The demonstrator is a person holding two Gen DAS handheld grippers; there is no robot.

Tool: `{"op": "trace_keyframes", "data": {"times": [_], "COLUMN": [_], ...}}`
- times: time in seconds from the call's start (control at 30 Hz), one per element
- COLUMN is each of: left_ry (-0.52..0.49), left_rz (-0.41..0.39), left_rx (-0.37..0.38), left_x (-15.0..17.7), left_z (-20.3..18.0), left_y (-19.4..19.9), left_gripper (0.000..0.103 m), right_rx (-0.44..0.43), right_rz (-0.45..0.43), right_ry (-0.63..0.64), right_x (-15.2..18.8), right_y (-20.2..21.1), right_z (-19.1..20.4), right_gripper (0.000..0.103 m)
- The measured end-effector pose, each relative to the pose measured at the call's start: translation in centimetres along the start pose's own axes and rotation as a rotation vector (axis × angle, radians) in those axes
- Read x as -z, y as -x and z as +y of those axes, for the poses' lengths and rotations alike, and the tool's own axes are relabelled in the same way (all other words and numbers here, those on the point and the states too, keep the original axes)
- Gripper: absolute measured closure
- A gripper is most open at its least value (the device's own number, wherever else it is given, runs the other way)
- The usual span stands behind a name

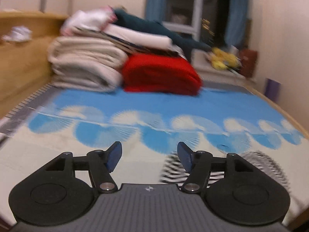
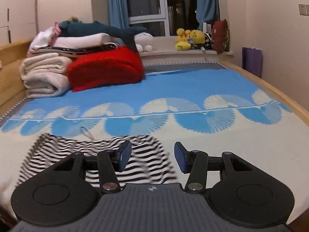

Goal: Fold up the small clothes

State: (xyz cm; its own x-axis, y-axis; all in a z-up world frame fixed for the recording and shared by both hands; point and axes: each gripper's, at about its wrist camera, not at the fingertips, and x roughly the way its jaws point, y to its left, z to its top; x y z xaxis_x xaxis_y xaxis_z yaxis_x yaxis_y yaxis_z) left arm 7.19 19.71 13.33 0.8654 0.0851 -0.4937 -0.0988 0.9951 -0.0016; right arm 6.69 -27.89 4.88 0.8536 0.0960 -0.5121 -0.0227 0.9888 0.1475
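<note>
We work on a bed (image 2: pixel 193 85) under a blue fan-print cover, folded blankets (image 2: pixel 44 73) stacked by the far window (dark outside). The striped garment (image 2: pixel 58 150) lies flat at the near edge between our tools. With the left gripper (image 1: pixel 149 155) and right gripper (image 2: pixel 153 157) both spread wide and empty, we judge each should pinch a corner low before lifting.

Both views are taken low over the near edge of the bed (image 2: pixel 193 81), facing along it toward the window (image 2: pixel 146 3) at the far end. The left wrist view is tilted and blurred, with the striped cloth (image 1: pixel 262 164) seen at its lower right, while in the right wrist view the same cloth (image 2: pixel 77 150) lies close at lower left. The red blanket (image 1: pixel 160 75) (image 2: pixel 106 67), the folded pile and the blue sheet are shared by both.
</note>
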Motion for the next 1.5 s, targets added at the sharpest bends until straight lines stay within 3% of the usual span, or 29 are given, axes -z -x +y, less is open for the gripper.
{"op": "trace_keyframes", "data": {"times": [0.07, 0.17, 0.23, 0.33, 0.5, 0.57, 0.67, 0.8, 1.13, 1.27, 1.33, 1.4, 1.5], "left_ry": [0.048, 0.133, 0.108, 0.075, 0.176, 0.232, 0.344, 0.412, 0.435, 0.429, 0.433, 0.434, 0.434], "left_rz": [0.042, 0.062, 0.176, 0.164, 0.198, 0.214, 0.272, 0.276, 0.246, 0.239, 0.244, 0.247, 0.249], "left_rx": [-0.059, -0.056, -0.106, -0.123, -0.113, -0.121, -0.133, -0.149, -0.154, -0.158, -0.157, -0.158, -0.155], "left_x": [0.8, 2.9, 3.3, 3.0, 2.9, 3.1, 3.7, 4.0, 4.1, 4.2, 4.2, 4.3, 4.5], "left_z": [0.8, 1.9, 1.9, 2.1, 4.4, 5.6, 8.0, 9.7, 11.6, 12.1, 12.5, 12.8, 13.3], "left_y": [-0.5, -1.9, -4.3, -5.5, -6.6, -7.1, -8.1, -8.2, -7.3, -7.1, -7.2, -7.3, -7.3], "left_gripper": [0.034, 0.034, 0.037, 0.036, 0.036, 0.036, 0.036, 0.036, 0.036, 0.036, 0.036, 0.036, 0.036], "right_rx": [0.004, -0.002, -0.022, -0.034, -0.027, -0.016, -0.062, -0.131, -0.34, -0.432, -0.476, -0.494, -0.444], "right_rz": [-0.004, 0.011, 0.026, 0.05, 0.103, 0.121, 0.142, 0.161, 0.232, 0.301, 0.337, 0.381, 0.426], "right_ry": [0.017, 0.079, 0.127, 0.196, 0.266, 0.286, 0.276, 0.333, 0.393, 0.445, 0.497, 0.557, 0.669], "right_x": [0.9, 2.5, 2.8, 3.5, 4.2, 4.4, 4.4, 4.8, 7.3, 9.2, 10.4, 11.8, 13.6], "right_y": [0.7, 0.3, -0.1, -1.1, -3.2, -4.3, -5.3, -6.1, -8.3, -9.4, -9.9, -10.6, -11.7], "right_z": [1.6, 4.0, 5.8, 8.4, 11.8, 13.1, 14.9, 19.3, 31.9, 35.9, 38.0, 40.0, 42.0], "right_gripper": [0.052, 0.053, 0.054, 0.054, 0.056, 0.067, 0.102, 0.101, 0.101, 0.099, 0.093, 0.067, 0.059]}}
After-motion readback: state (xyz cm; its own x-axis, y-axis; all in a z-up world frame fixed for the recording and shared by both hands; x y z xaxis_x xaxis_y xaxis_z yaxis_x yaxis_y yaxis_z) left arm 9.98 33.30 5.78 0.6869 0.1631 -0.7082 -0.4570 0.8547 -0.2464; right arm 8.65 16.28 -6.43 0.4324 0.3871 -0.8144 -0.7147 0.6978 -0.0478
